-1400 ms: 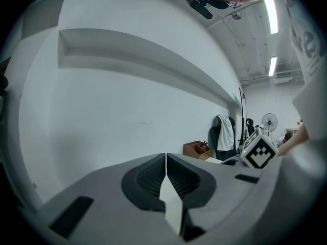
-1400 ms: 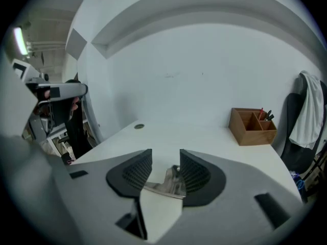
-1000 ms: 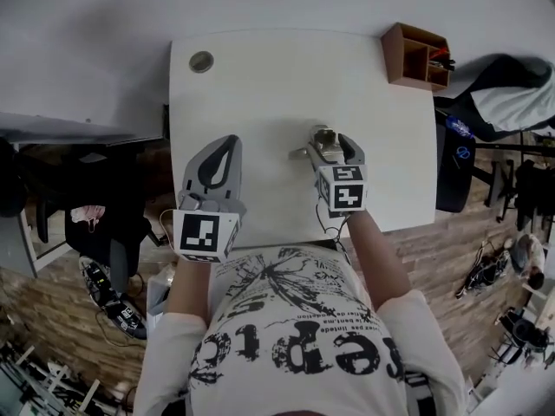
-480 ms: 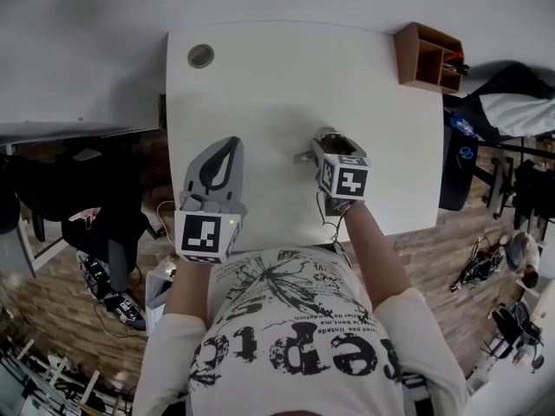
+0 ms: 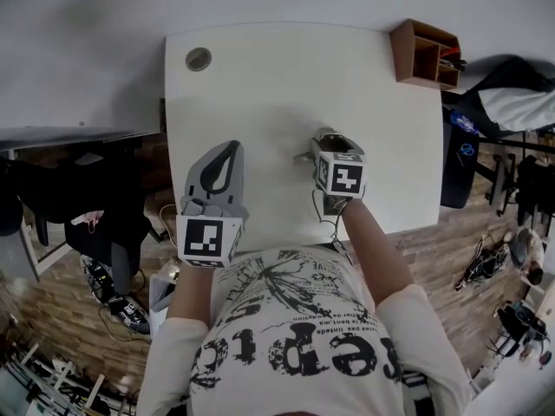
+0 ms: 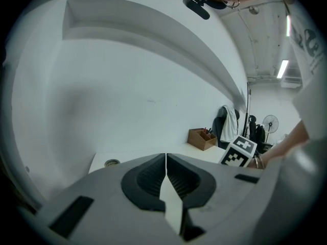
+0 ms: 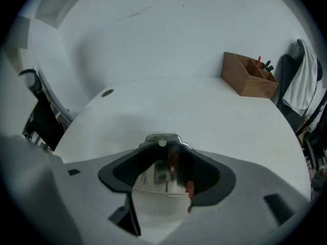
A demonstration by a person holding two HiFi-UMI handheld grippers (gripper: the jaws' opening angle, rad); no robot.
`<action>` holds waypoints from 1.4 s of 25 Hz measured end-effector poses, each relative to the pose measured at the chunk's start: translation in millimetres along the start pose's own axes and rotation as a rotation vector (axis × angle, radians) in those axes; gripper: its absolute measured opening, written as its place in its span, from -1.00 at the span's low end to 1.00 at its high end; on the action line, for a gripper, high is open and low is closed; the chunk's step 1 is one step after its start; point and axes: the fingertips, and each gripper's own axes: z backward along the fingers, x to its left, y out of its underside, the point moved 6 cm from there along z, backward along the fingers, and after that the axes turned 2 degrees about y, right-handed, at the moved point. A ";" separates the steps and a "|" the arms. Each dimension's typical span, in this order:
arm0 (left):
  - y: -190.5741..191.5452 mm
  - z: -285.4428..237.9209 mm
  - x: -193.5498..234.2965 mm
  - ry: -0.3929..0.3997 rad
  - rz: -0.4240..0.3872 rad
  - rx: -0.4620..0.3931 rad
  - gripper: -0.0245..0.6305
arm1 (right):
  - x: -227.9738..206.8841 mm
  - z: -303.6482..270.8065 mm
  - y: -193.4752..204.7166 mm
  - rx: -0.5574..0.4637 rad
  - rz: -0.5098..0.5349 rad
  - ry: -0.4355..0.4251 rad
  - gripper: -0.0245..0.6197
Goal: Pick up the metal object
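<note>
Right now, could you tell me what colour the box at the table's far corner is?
The box is brown, clearest in the right gripper view.

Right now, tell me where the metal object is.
In the right gripper view, the metal object is between the jaws of the right claw, above the table, right of centre in the head view.

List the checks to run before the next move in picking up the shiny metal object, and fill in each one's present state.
1. Shiny metal object sits between the right gripper's jaws: ok.
2. Jaws closed against both its sides: ok.
3. Object lifted clear of the white table: cannot tell.
4. Left gripper shut, holding nothing, apart from the object: ok.
5. Brown wooden organiser box stands away at the table's far right corner, out of the path: ok.
</note>
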 end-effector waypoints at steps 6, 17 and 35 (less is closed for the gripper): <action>-11.8 7.6 -14.3 0.004 -0.040 -0.033 -0.89 | -2.2 30.0 -5.4 -0.084 0.004 -0.023 -0.05; -62.5 25.8 -71.5 -0.026 -0.086 -0.118 -0.89 | -24.2 137.6 -53.3 -0.383 0.098 -0.093 -0.05; -130.0 47.5 -145.9 -0.094 -0.204 -0.269 -0.89 | -68.9 306.1 -82.9 -0.964 0.236 -0.142 -0.05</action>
